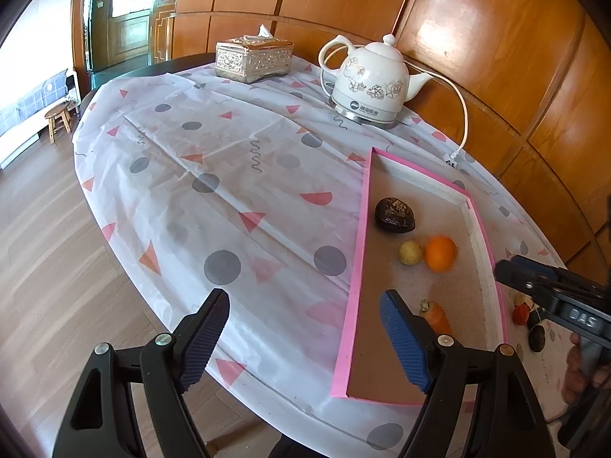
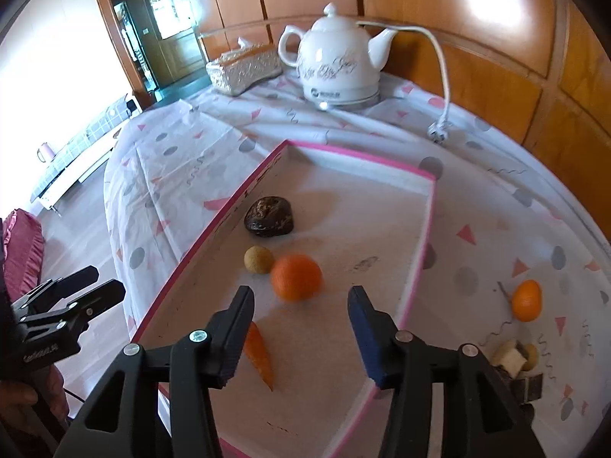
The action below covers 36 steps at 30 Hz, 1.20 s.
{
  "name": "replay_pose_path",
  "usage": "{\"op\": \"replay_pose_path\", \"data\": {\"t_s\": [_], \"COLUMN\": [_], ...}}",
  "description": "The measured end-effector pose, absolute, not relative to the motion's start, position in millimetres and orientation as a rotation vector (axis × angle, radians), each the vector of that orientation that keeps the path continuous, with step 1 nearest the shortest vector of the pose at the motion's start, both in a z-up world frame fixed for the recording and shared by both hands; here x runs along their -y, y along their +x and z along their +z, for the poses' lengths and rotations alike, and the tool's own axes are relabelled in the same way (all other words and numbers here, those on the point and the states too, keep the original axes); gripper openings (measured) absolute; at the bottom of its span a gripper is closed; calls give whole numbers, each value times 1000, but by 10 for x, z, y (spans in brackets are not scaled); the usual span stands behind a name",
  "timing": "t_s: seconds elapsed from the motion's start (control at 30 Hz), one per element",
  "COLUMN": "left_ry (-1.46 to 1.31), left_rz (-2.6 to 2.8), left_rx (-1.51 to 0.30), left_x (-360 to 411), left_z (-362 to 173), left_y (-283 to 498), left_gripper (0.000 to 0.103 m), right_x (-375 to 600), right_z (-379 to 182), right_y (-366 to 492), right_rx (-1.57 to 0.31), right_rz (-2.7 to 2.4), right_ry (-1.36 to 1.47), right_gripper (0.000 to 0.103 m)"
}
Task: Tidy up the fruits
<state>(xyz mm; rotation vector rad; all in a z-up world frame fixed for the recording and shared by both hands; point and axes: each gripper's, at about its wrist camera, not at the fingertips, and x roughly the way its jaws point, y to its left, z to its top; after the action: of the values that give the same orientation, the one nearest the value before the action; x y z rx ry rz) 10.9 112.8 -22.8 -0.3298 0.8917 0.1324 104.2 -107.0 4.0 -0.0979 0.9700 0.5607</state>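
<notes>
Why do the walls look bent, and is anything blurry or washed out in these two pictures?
Left wrist view: the fisheye lens bows the wood wall panels, glare whitens one panel, and the window side at far left is blown out. Right wrist view: the same bending, a bright glare patch top right, and the orange in the pink-rimmed tray is smeared by motion blur, while the teapot stays fairly sharp.

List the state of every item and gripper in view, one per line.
Left gripper: open, empty.
Right gripper: open, empty.
Pink tray: on the table, holding four items.
Orange: in the tray.
Carrot: lying in the tray.
Kettle: lid on, unplugged.
Second orange: outside the tray.
</notes>
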Motion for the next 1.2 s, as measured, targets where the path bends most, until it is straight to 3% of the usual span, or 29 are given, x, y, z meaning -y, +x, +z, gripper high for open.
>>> {"op": "replay_pose_path", "data": {"t_s": [1.2], "left_ry": [-201], "left_rz": [37], "left_rx": [-894], "left_x": [-667], "left_z": [-136], "left_y": [178], "left_gripper": [81], "right_x": [3323], "right_z": [-39], "right_y": [497], "right_rx": [-1000], "right_rz": [95], "right_ry": [3], "right_gripper": [52]}}
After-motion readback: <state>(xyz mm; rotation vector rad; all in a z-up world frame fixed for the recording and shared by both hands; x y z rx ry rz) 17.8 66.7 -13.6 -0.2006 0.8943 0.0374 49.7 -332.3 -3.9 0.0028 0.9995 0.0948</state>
